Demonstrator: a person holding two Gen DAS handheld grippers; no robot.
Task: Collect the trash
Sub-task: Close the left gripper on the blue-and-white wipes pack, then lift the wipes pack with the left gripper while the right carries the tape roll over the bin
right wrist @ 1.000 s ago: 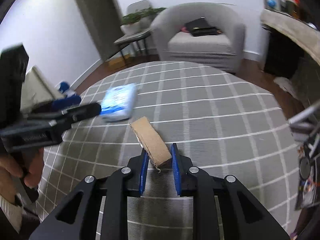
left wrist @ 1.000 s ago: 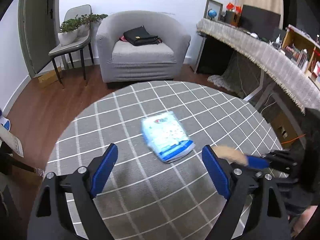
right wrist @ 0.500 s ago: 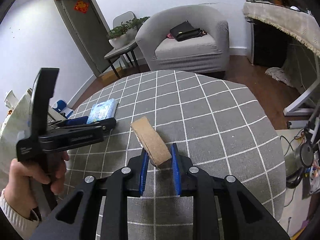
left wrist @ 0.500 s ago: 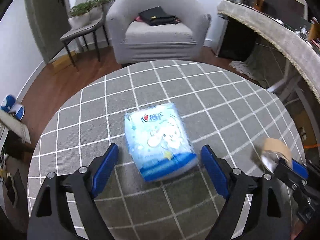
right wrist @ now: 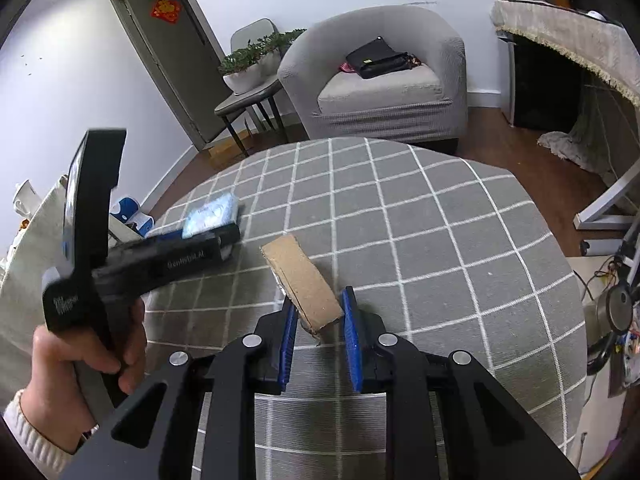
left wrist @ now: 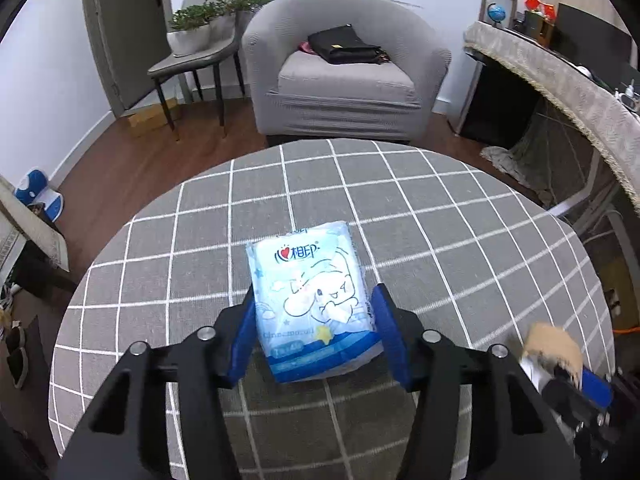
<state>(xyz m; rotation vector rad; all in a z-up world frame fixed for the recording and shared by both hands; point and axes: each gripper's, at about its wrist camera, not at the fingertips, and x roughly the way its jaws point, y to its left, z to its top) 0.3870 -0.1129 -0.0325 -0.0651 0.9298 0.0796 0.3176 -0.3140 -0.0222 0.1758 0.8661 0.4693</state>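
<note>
Round table w/ grey grid-pattern cloth (left wrist: 440, 240), living room: the left gripper (left wrist: 314, 320) straddles a blue-and-white tissue pack (left wrist: 312, 300) lying flat on the cloth, near the table's middle in the left wrist view. Its jaws have just been closing; blue pads sit at both long sides of the pack, left pad touching, right pad right at the edge. Firm squeeze or not: can't tell. The right gripper (right wrist: 318, 320) is clamped tight on a flattened brown cardboard piece (right wrist: 300, 276), held tilted above the cloth, far end raised. From the right wrist cam, a hand (right wrist: 80, 364) w/ white knit cuff grips the left tool's black handle at frame left; that tool's body hides part of the pack. Behind the table: grey armchair (left wrist: 344, 80) w/ black bag (left wrist: 344, 44) on the seat, side chair carrying a potted plant (left wrist: 200, 28), grey door (right wrist: 172, 60), fringed desk (left wrist: 560, 76) at right. Nothing else on the cloth around the pack.
</note>
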